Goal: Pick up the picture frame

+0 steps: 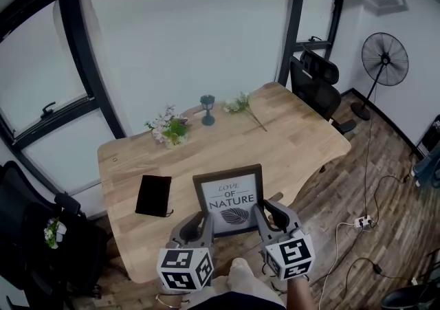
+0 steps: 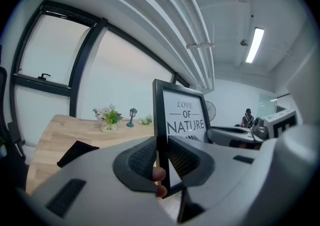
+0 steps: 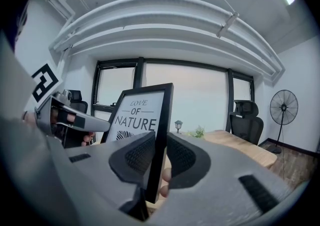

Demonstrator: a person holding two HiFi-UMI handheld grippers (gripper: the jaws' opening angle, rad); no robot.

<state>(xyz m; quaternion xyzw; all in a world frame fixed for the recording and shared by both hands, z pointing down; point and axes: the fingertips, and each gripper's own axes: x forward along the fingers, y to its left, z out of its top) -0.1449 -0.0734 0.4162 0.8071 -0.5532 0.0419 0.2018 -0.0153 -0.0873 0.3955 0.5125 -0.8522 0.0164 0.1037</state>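
We held a black-rimmed rectangular picture frame (image 1: 229, 200) with a white print reading "LOVE OF NATURE" over a dark leaf between our two tools, one on each side edge. It stood upright, leaning back a little, print toward us, over the near edge of the pale wooden table (image 1: 289, 137). We could not tell whether its bottom edge touched the wood.

The left gripper (image 1: 198, 220) had its ribbed dark jaws clamped on the frame's left rim near the lower corner. In the left gripper view the frame (image 2: 182, 115) rose straight out of the narrow slot between the pads of that gripper (image 2: 161, 157). The right gripper (image 1: 268, 211) was closed on the right rim in the same way. In the right gripper view the black edge of the frame (image 3: 142, 115) ran down between the pads of that gripper (image 3: 160, 159), pinched from both sides.

On the table, to the left of the frame, a flat black pouch (image 1: 153, 195) lay apart from it. Farther back stood a small pot of white and green flowers (image 1: 168, 126), a little teal lantern figurine (image 1: 207, 109) and a loose green sprig (image 1: 242, 104), all well away from the frame. A black office chair (image 1: 317, 82) stood at the table's far right corner, and a black pedestal fan (image 1: 384, 61) stood beyond it by the wall.
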